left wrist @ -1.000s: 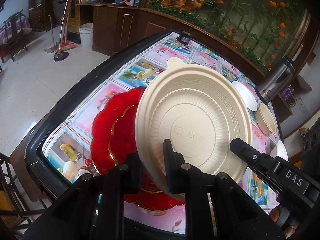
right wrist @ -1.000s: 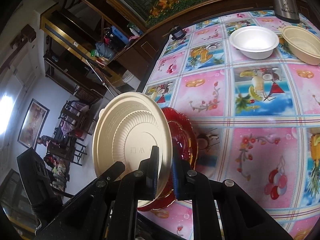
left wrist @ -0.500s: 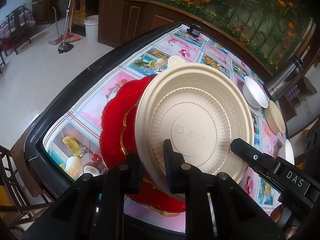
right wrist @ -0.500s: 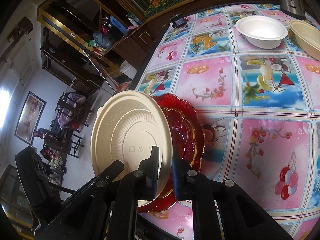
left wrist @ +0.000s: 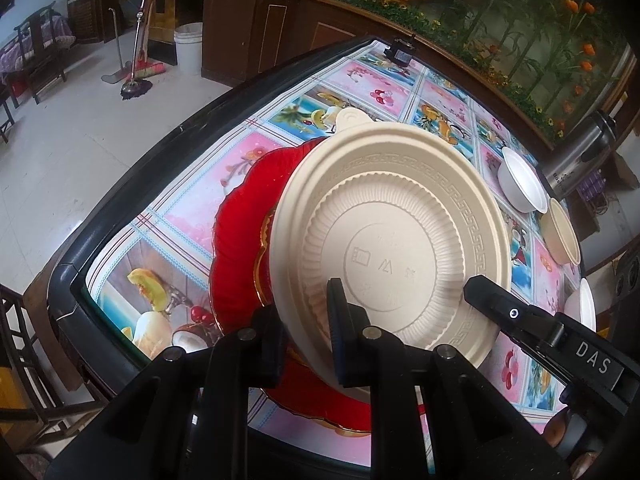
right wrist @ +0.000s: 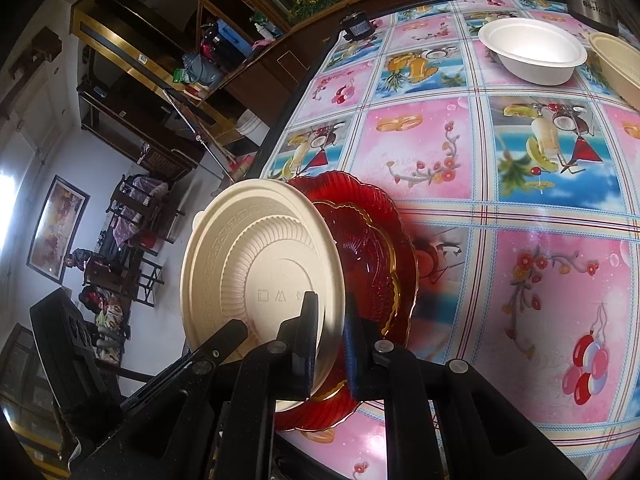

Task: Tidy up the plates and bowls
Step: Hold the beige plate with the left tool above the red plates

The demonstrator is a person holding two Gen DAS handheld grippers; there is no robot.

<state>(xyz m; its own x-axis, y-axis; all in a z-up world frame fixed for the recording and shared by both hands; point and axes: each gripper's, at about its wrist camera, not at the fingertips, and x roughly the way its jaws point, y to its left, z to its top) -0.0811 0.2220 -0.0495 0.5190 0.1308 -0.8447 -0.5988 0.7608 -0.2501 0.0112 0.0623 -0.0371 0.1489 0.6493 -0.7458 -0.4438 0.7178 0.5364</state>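
Both grippers are clamping the same cream plate (left wrist: 392,236), holding it tilted, underside toward the cameras, above the near corner of the table (left wrist: 256,160). The left gripper (left wrist: 308,328) is pinching the plate's near rim with its jaws closed down on the thin edge, one finger in front of the ribbed underside and the other behind it. The right gripper (right wrist: 328,340) is gripping the rim further round in the same way, its jaws nearly together on the plate; its black body is also showing in the left wrist view at the plate's lower right edge.

Directly under the cream plate a red scalloped glass plate (left wrist: 240,248) is lying on the table close to that near corner, and a smaller red dish with a gold rim (right wrist: 372,264) is sitting inside it. The cream plate's lower edge is coming very near the red pair, though whether it is actually touching them is hard to tell, since the fingers are covering that spot.

Toward the far side of the table a white bowl (right wrist: 532,50) is standing upright, and a cream bowl (right wrist: 618,64) is sitting just beside it, nearer the table's edge. A steel flask (left wrist: 580,156) is standing close behind them. Another white dish (left wrist: 586,304) is partly showing at the table's right edge in the left wrist view. A small dark object (right wrist: 356,26) is resting at the far corner of the table
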